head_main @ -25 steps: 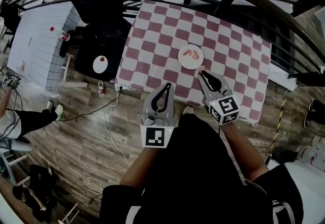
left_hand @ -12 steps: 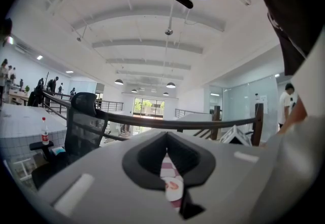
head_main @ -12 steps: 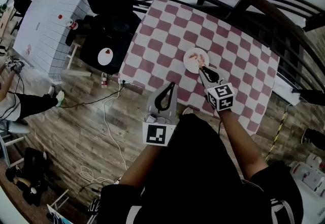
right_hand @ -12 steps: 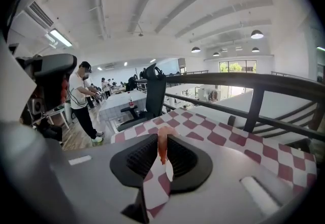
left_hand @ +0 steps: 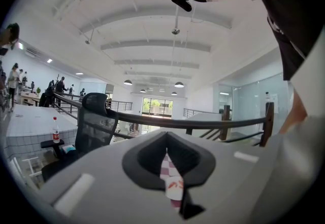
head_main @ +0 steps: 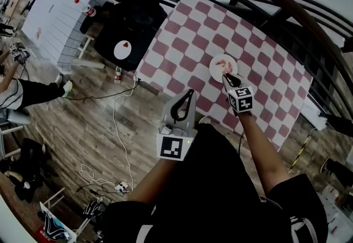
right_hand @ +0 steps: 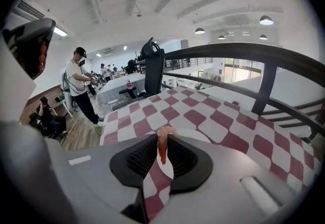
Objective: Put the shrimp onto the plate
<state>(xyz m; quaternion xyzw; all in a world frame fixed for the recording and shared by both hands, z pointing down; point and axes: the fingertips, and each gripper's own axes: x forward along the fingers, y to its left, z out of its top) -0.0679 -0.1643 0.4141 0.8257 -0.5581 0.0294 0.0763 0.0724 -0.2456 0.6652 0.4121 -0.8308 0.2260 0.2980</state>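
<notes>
Shrimp (right_hand: 161,148) in jaws of right gripper (head_main: 226,77), over plate (right_hand: 194,134) on checkered tablecloth (right_hand: 205,116).

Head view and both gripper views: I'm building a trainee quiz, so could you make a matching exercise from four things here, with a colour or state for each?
Things:
1. right hand-held gripper
2. left hand-held gripper
3. plate
4. tablecloth

Colour or state:
a. red and white checks
b. shut, nothing between its jaws
c. white, lying on the cloth
d. shut on a shrimp

Pairs: 1-d, 2-b, 3-c, 4-a.
</notes>
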